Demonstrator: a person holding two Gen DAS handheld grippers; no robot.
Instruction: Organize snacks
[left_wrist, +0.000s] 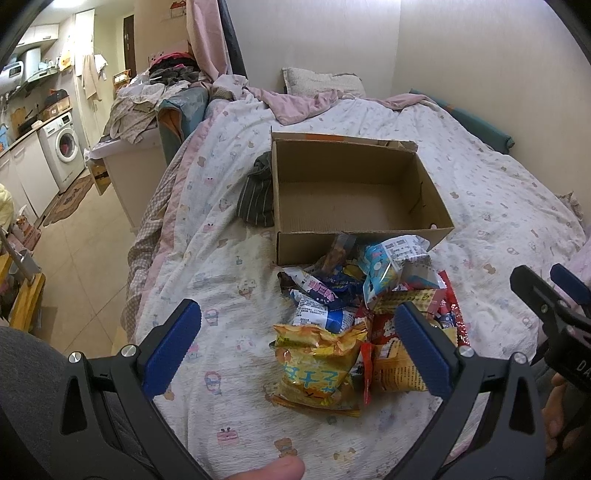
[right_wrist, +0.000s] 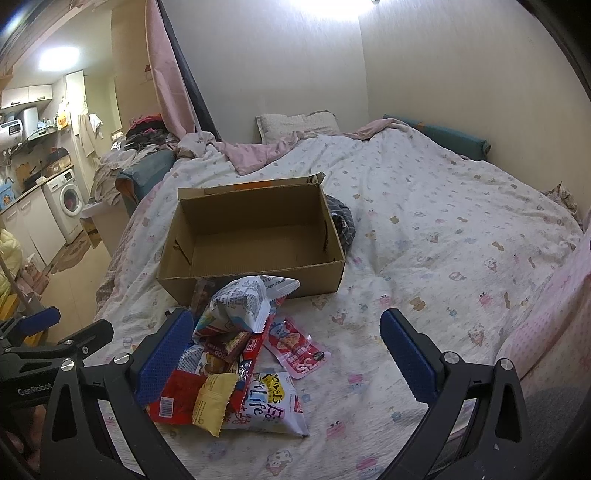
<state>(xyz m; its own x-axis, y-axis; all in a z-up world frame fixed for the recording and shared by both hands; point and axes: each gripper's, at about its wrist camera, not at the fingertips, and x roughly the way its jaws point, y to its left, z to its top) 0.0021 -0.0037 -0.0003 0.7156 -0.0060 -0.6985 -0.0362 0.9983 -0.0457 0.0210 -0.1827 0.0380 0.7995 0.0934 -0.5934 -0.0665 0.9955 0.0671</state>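
Observation:
An empty brown cardboard box (left_wrist: 354, 192) (right_wrist: 255, 236) stands open on the bed. Against its near wall lies a heap of snack packets (left_wrist: 369, 295) (right_wrist: 236, 350): a yellow crinkled bag (left_wrist: 317, 365), a blue-and-white bag (left_wrist: 391, 258), red packets and a pink sachet (right_wrist: 299, 350). My left gripper (left_wrist: 295, 343) hovers open over the near end of the heap, the yellow bag between its blue pads. My right gripper (right_wrist: 291, 358) is open too, just right of the heap, its left pad (right_wrist: 162, 354) over the packets. Each gripper shows at the other view's edge.
A white patterned duvet (right_wrist: 443, 258) covers the bed, with a pillow (right_wrist: 295, 125) at the wall. A dark striped cloth (left_wrist: 256, 192) lies beside the box. Left of the bed are a clothes-covered chair (left_wrist: 147, 103), tiled floor and a washing machine (left_wrist: 62, 147).

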